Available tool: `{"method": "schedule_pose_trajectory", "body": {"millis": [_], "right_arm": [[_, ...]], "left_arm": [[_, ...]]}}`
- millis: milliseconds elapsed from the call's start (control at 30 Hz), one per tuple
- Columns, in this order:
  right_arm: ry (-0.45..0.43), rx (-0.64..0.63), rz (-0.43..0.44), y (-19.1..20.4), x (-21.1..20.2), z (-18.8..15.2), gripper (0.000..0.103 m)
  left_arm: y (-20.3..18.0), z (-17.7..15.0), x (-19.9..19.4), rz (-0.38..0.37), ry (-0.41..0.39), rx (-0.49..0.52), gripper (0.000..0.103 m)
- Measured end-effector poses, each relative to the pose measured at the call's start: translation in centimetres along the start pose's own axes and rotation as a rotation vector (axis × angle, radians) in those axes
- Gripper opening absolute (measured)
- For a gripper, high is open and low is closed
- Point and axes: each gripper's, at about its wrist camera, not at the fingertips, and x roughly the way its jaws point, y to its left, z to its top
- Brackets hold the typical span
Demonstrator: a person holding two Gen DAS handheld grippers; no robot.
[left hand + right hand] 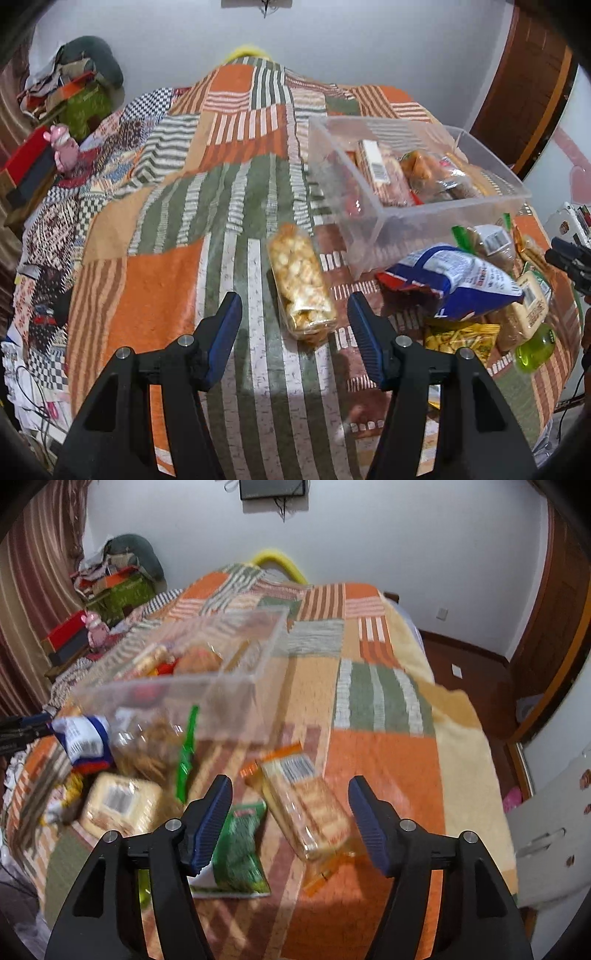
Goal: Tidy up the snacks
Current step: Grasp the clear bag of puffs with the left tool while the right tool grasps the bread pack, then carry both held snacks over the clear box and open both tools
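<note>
A clear plastic bin [384,218] sits on the patchwork bedspread and holds several snack packs; it also shows in the right wrist view [236,686]. My left gripper [295,310] is open, its jaws either side of a clear pack of golden puffed snacks [301,284] lying on the bed. My right gripper [290,797] is open over an orange-edged cracker pack [306,808], with a green bag [240,853] by its left finger. A blue and white bag [458,280] tops a pile of snacks right of the bin.
The pile also holds a yellow packet [458,339], a green bottle [535,347] and a pale wrapped block [122,805]. Boxes and clothes [70,96] are stacked at the far left. The bed edge and a wooden door [554,609] lie to the right.
</note>
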Motion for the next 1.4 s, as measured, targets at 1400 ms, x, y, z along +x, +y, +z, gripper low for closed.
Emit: {"method": "schedule_pose_trajectory", "body": {"millis": [1400], "right_arm": [[-0.086, 0.006, 0.017, 0.0, -2.3, 2.3, 0.032]], "left_arm": [[-0.9, 2.5, -3.6, -0.012, -0.143, -0.03, 0.032]]}}
